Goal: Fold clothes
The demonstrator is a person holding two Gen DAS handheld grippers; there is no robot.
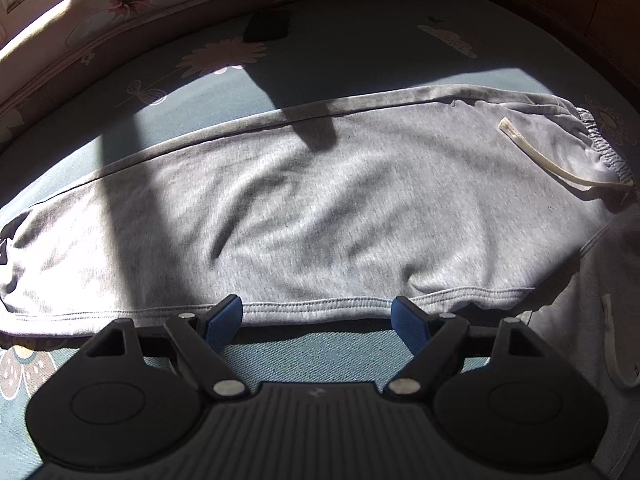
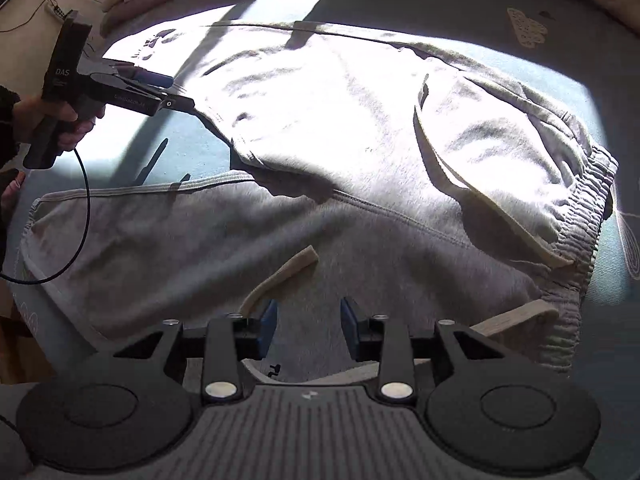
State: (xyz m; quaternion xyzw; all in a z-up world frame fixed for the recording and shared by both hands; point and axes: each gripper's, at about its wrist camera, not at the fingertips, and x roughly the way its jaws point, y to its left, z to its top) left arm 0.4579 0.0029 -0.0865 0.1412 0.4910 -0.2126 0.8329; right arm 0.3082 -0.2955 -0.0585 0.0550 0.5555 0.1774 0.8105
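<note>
Grey pants on bed, long axis left-right across frame | our left tool spread just below leg hem | right tool spread over waist, lower centre

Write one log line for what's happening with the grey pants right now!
task: fold clothes | grey sweatpants flat on bed sheet | left hand-held gripper open at hem | right hand-held gripper open over pants | nothing held
</note>
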